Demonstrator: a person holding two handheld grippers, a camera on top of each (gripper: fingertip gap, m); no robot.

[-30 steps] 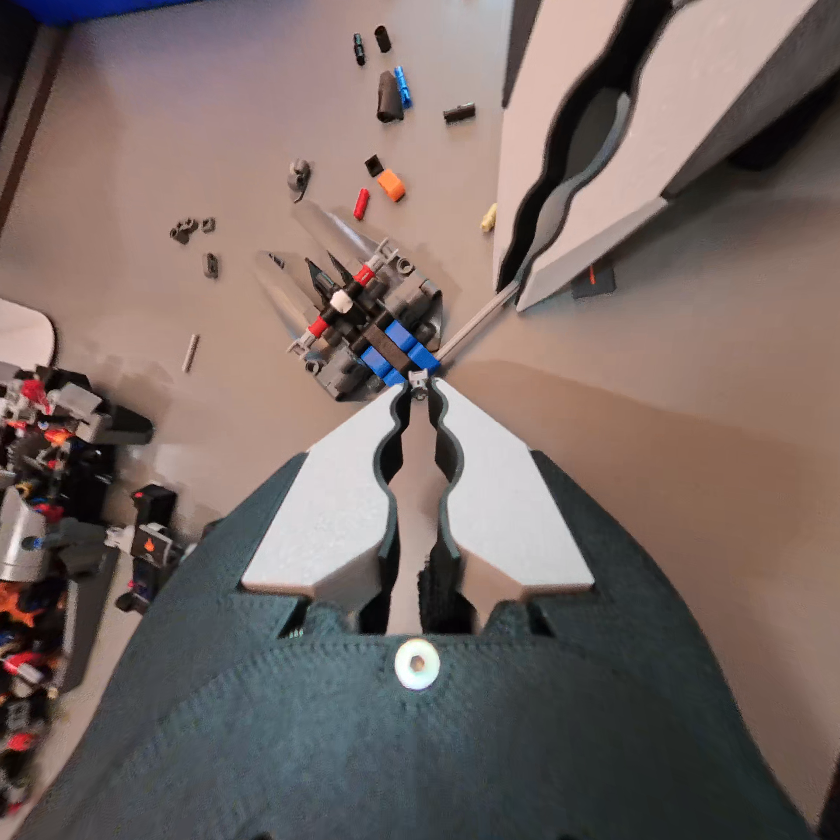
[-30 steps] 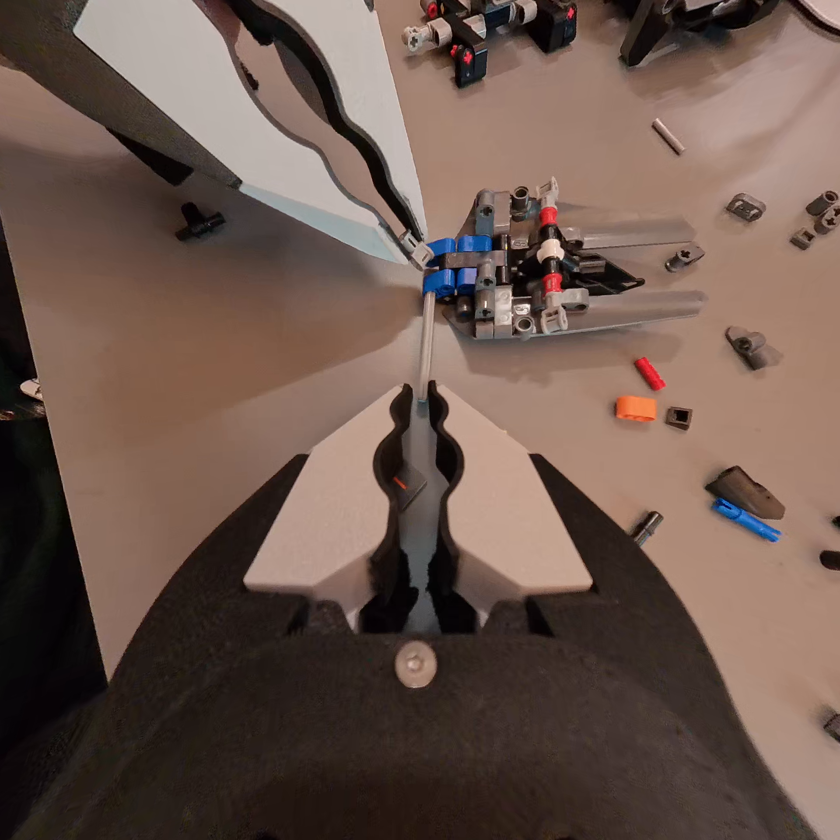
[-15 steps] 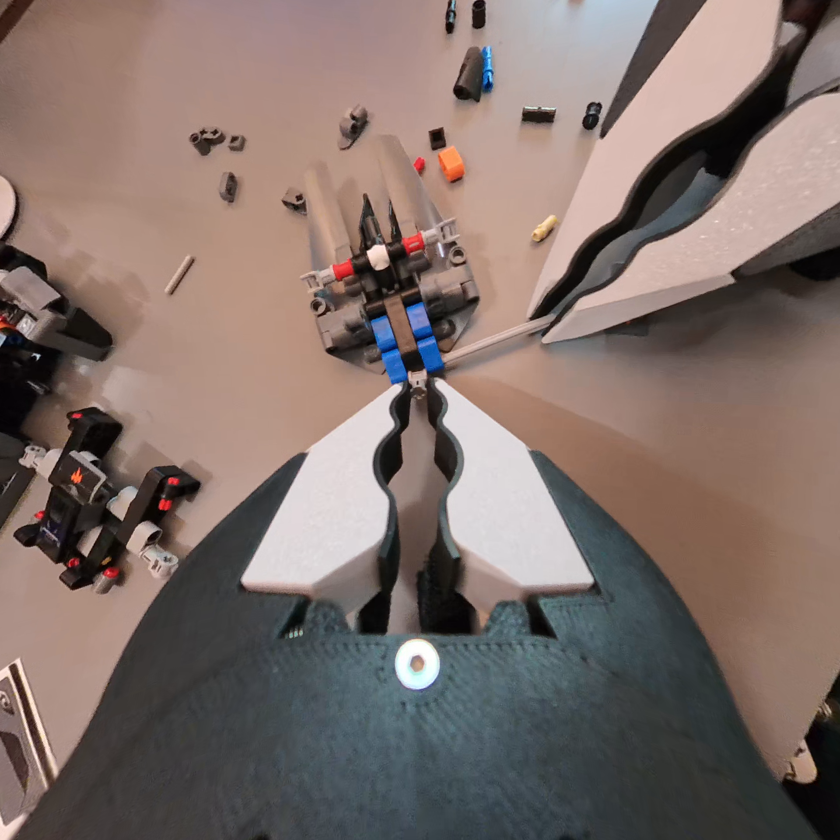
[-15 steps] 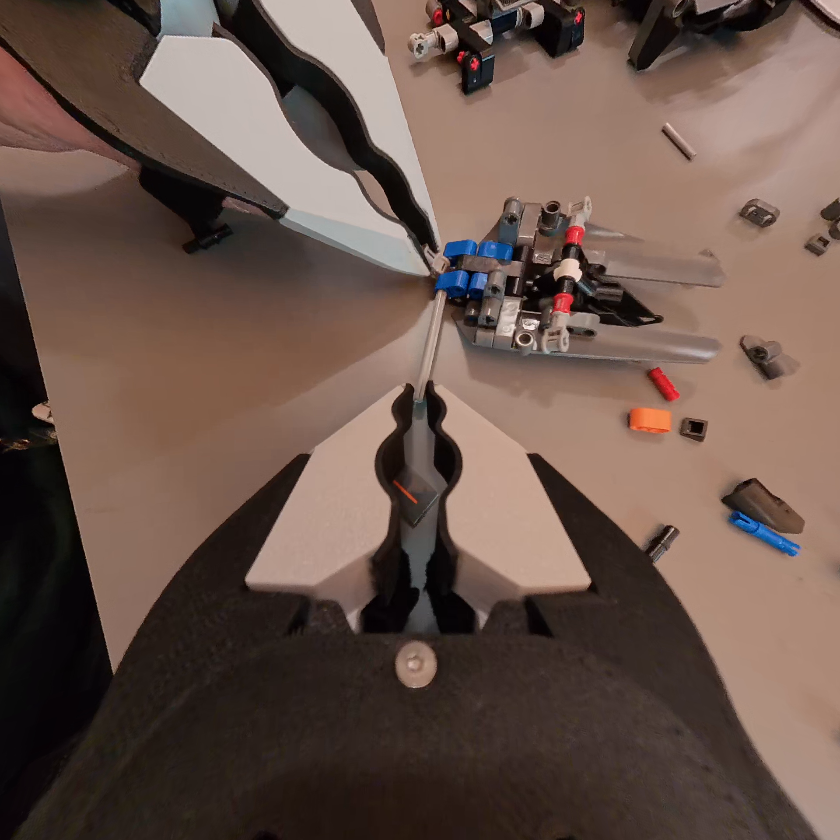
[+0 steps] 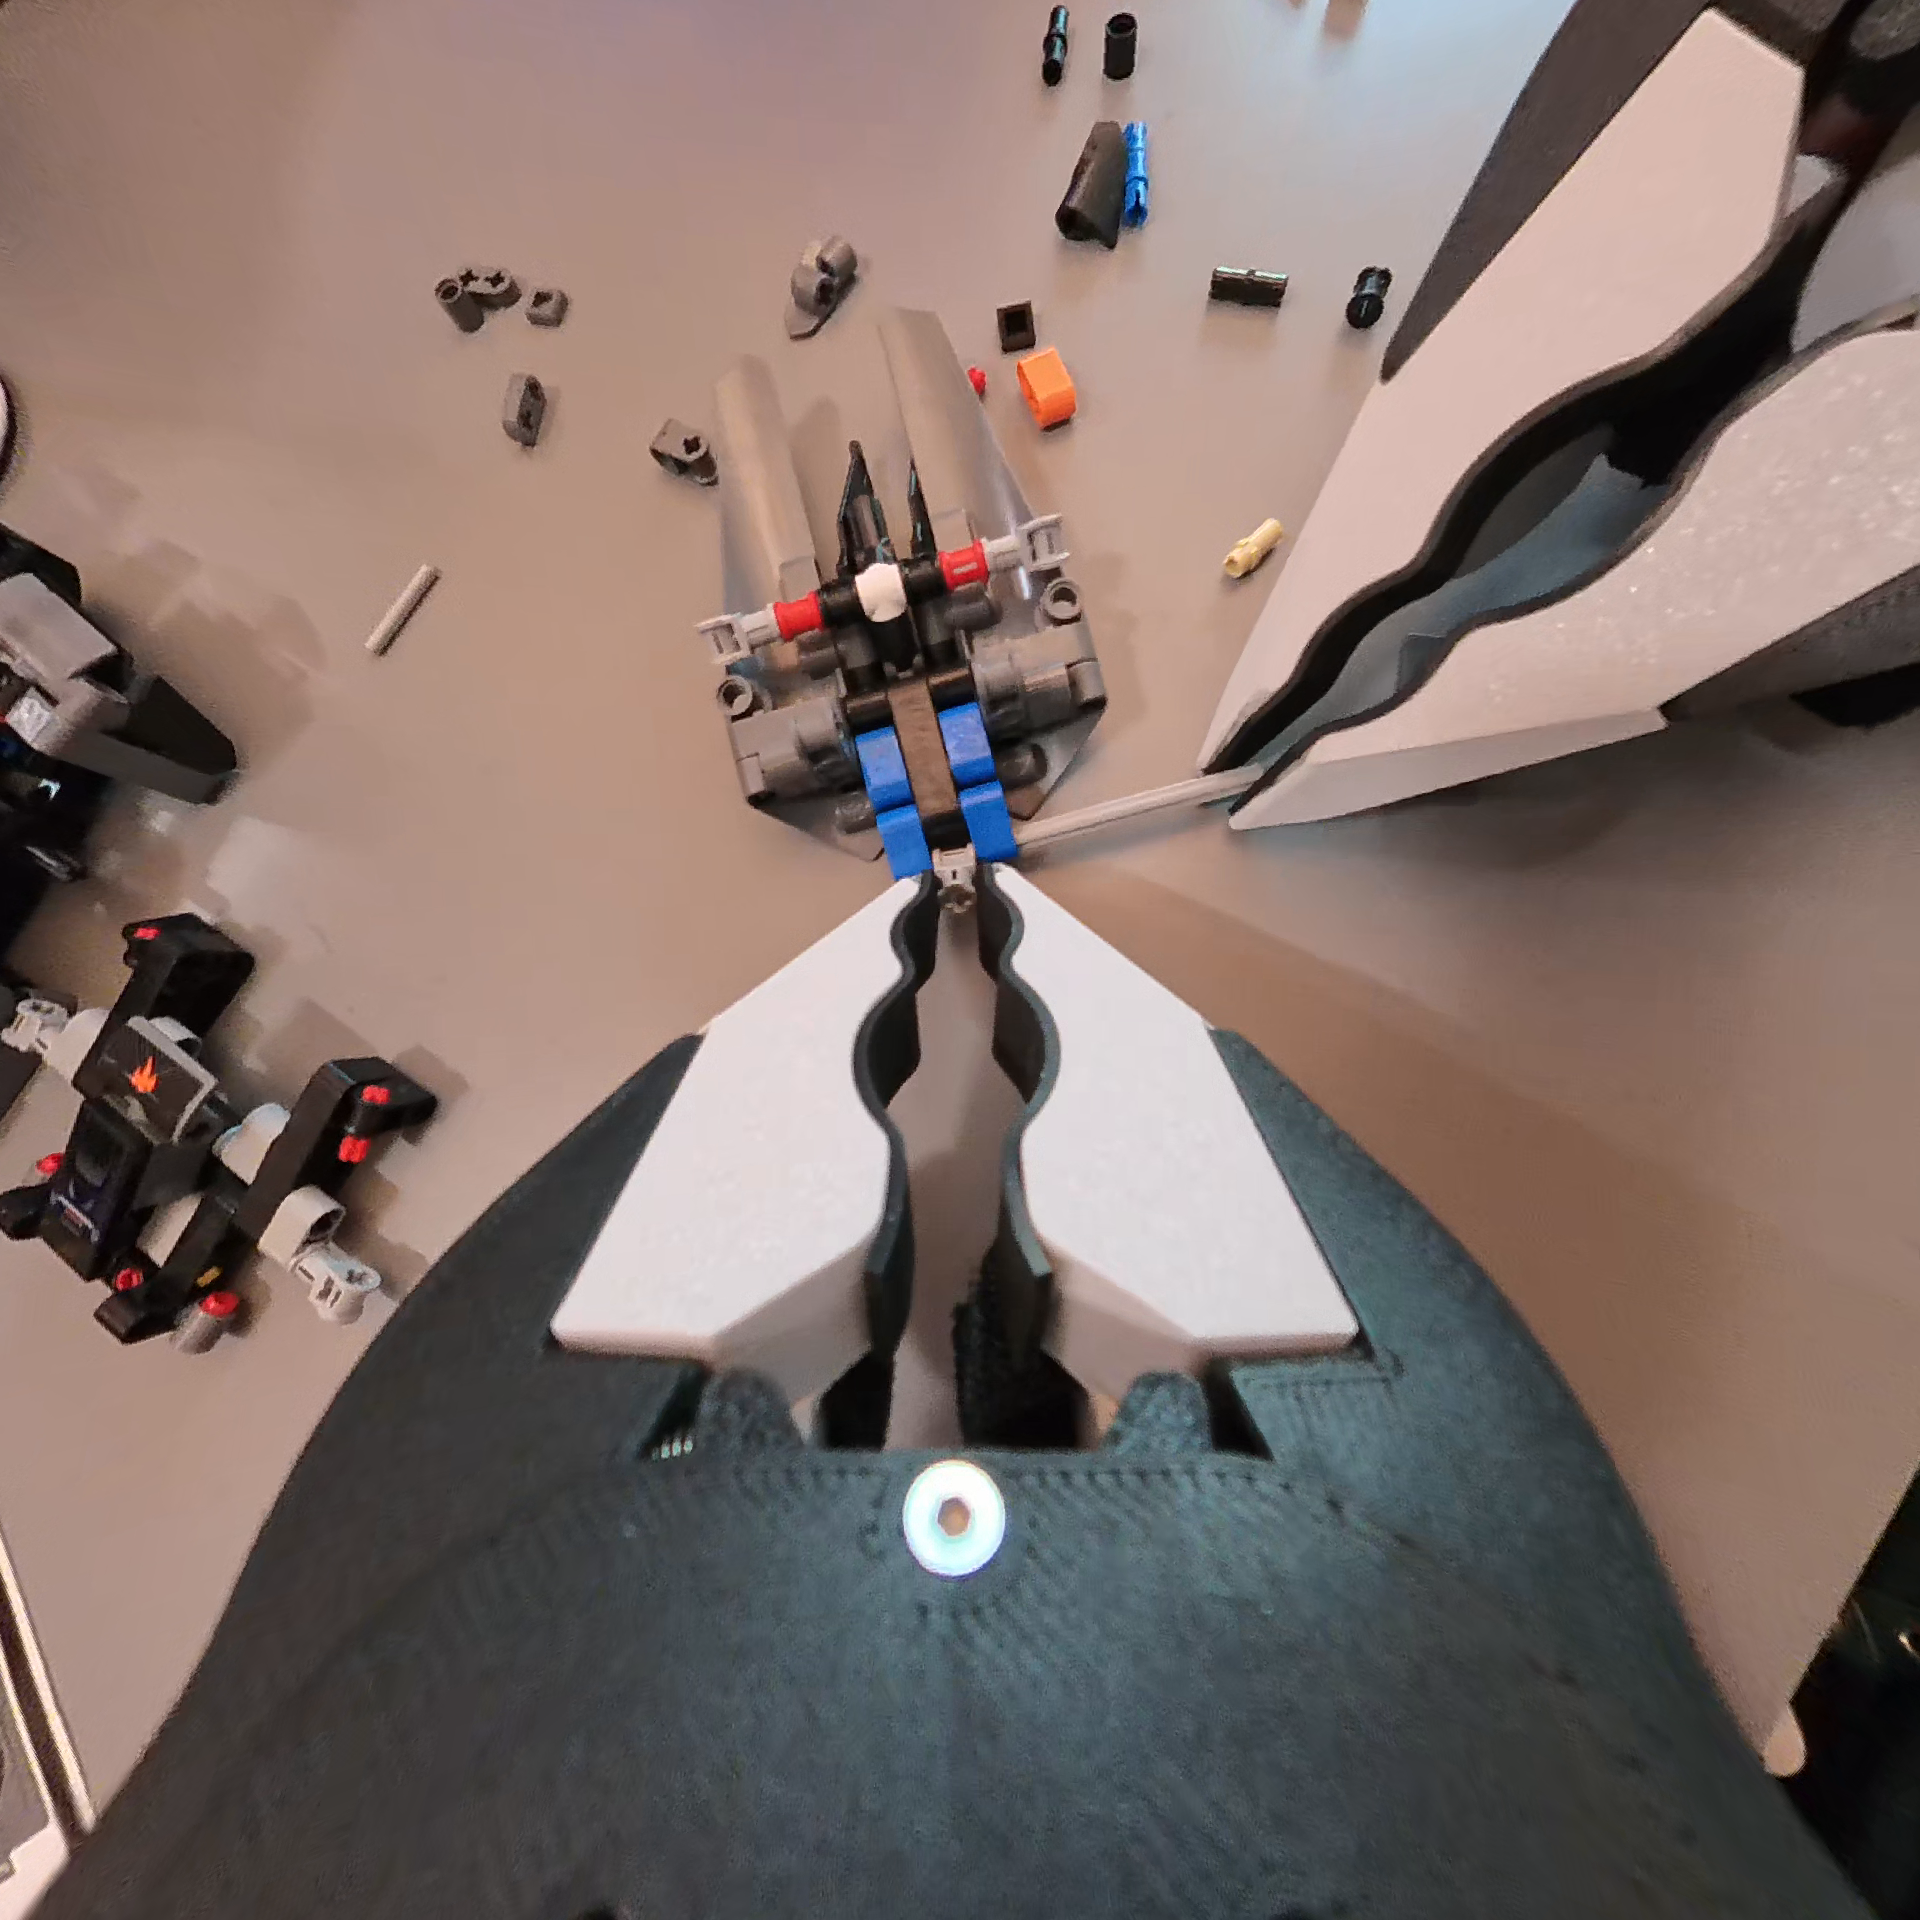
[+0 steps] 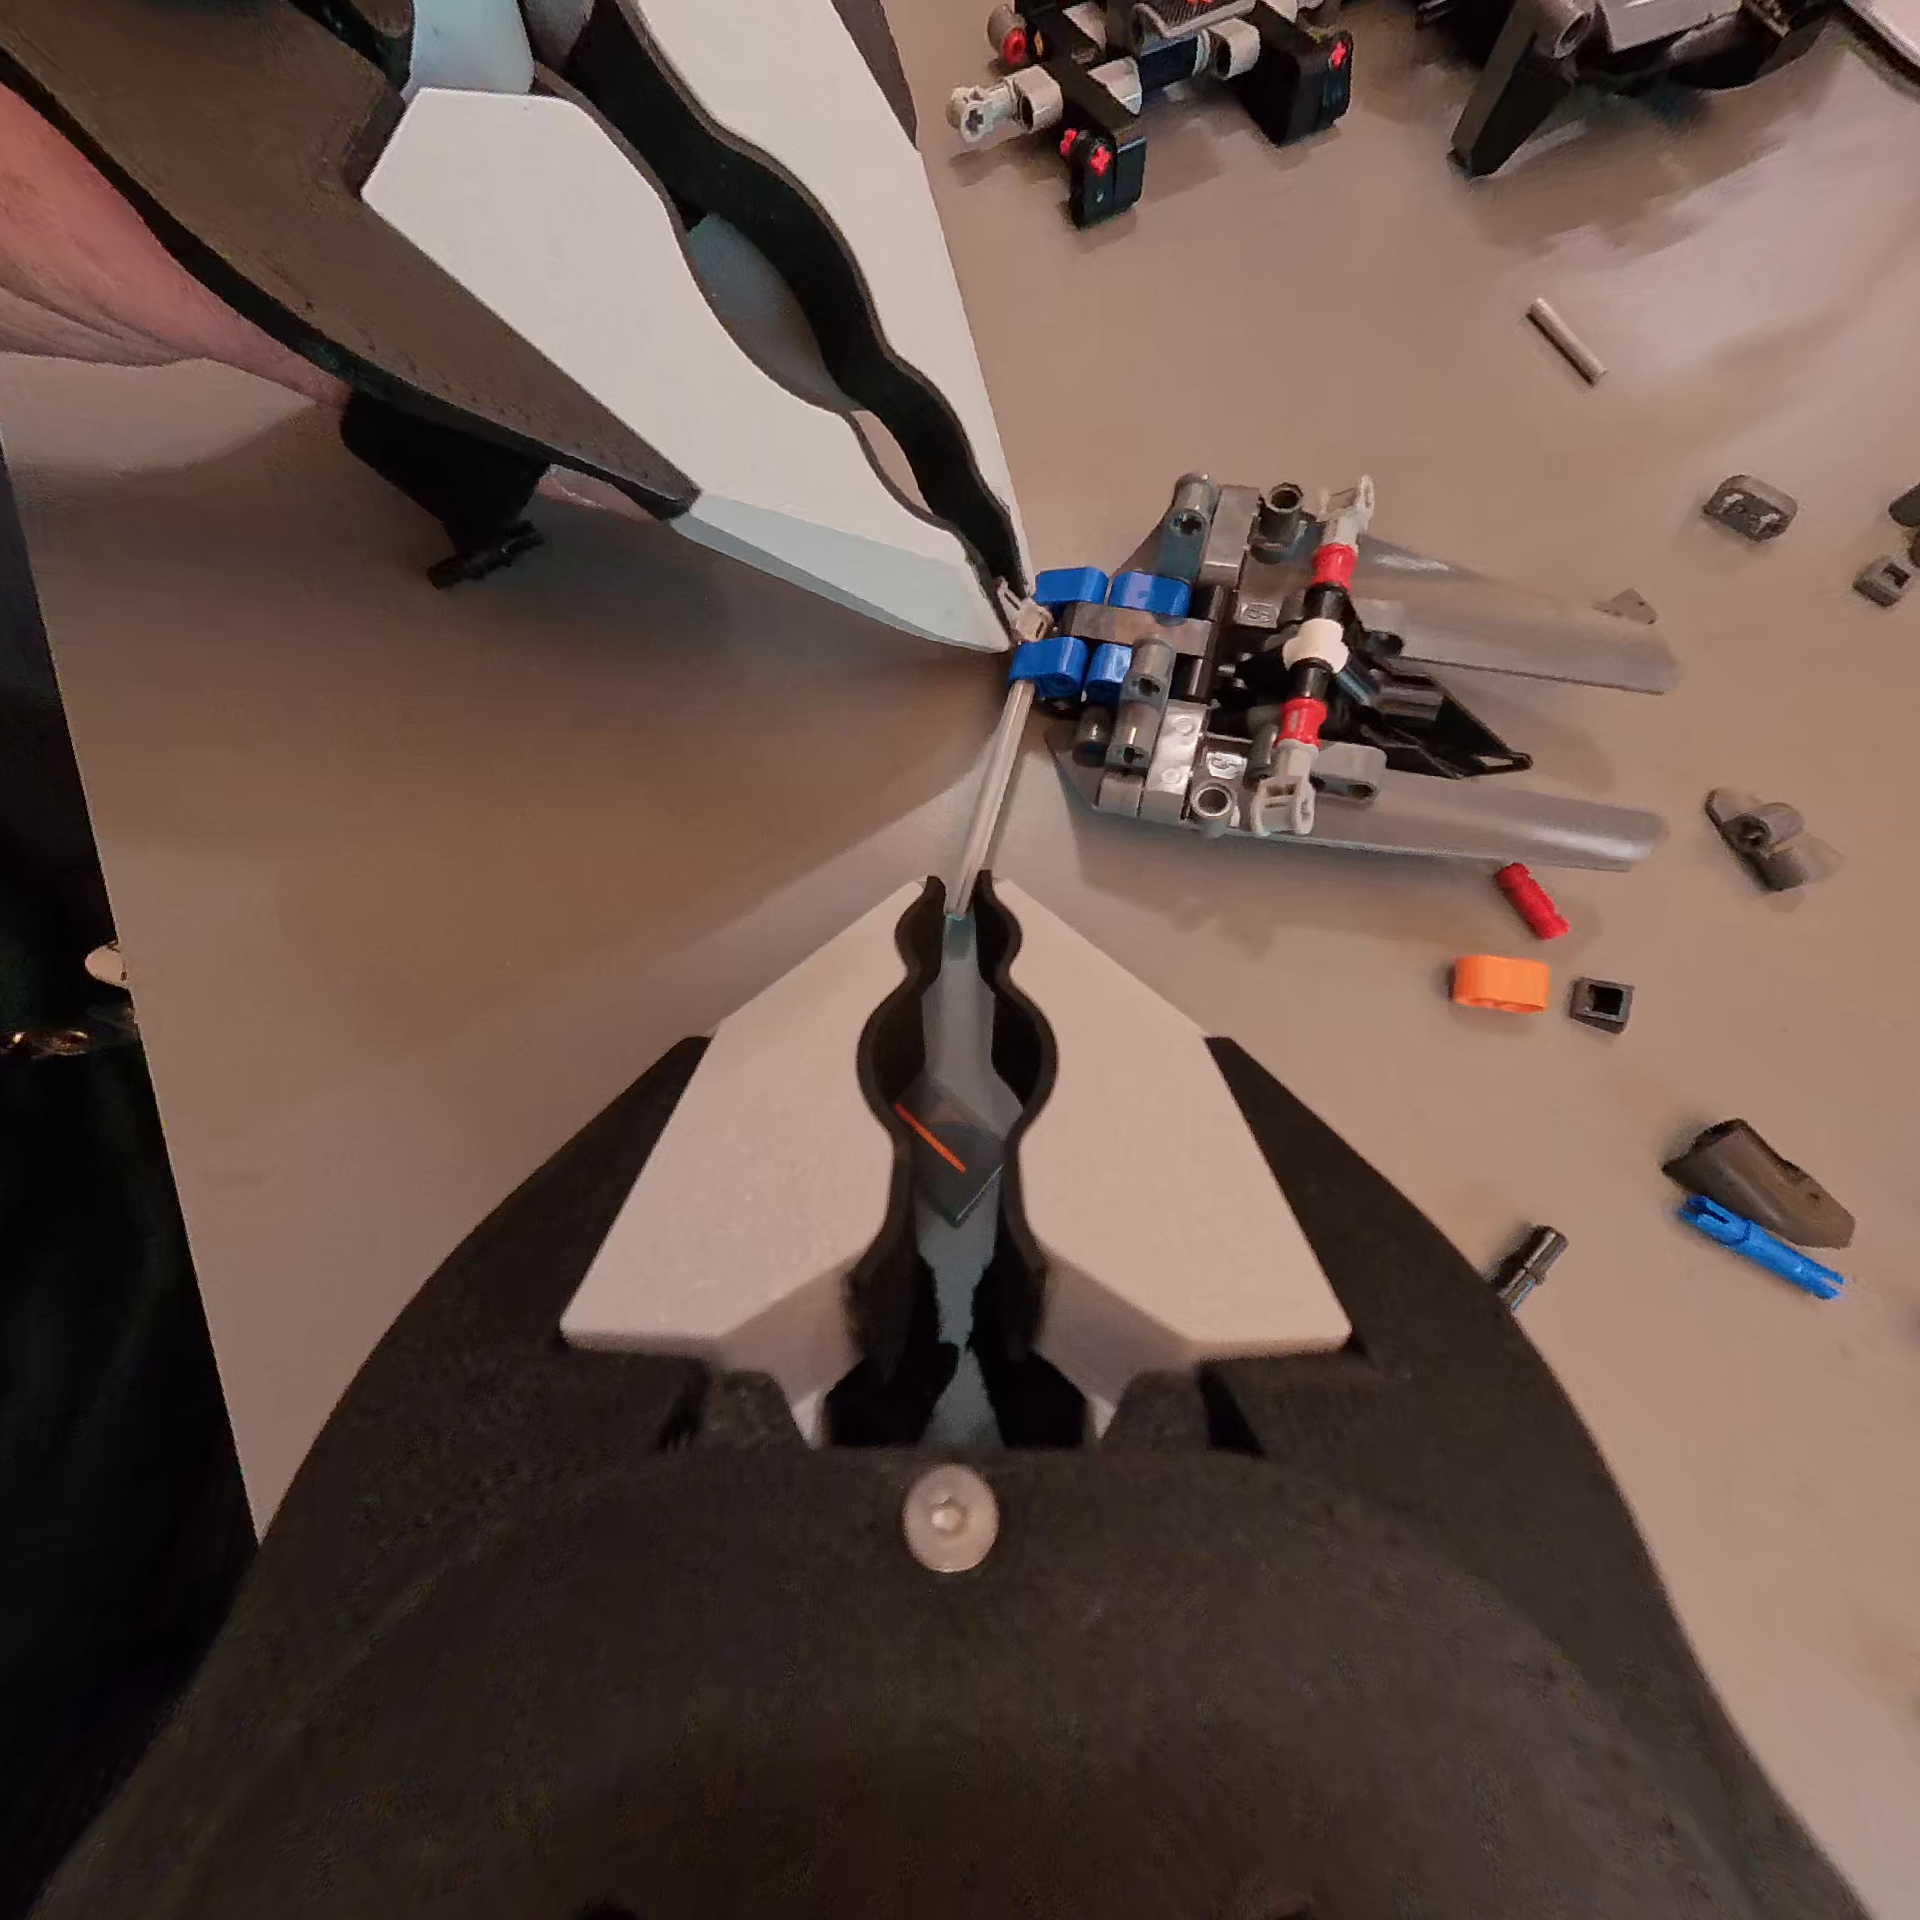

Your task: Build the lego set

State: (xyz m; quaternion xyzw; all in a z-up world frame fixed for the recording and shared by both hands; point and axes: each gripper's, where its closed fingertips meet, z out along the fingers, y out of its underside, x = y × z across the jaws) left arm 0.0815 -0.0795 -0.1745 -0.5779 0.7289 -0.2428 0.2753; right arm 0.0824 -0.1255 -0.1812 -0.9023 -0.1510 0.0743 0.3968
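A grey, black and blue lego assembly [image 5: 894, 665] with two long grey blades lies on the table; it also shows in the right wrist view [image 6: 1299, 686]. My left gripper [image 5: 954, 896] is shut on a small light grey connector [image 5: 954, 869] at the assembly's blue end. My right gripper [image 6: 961, 902] is shut on a long light grey axle [image 6: 992, 790] whose far end enters the blue pieces [image 6: 1060, 660]. The axle also shows in the left wrist view [image 5: 1122, 810], running to the right gripper [image 5: 1242, 805].
Loose small parts lie around: an orange piece [image 5: 1044, 387], a black wedge with a blue pin [image 5: 1101, 187], grey connectors [image 5: 478, 296], a grey rod [image 5: 400, 608]. Black built sections [image 5: 177, 1143] lie at the left. A dark tile with an orange line [image 6: 951, 1143] lies under my right gripper. My hands' fingertips stand some 5 cm from each other. From the left gripper's tips to the grey rod [image 5: 400, 608] is close to 15 cm. It turns up in the right wrist view [image 6: 1568, 341] as well.
The left wrist view has swung round so the assembly now points straight away. The right gripper has kept the axle in the blue end; both grips are unchanged.
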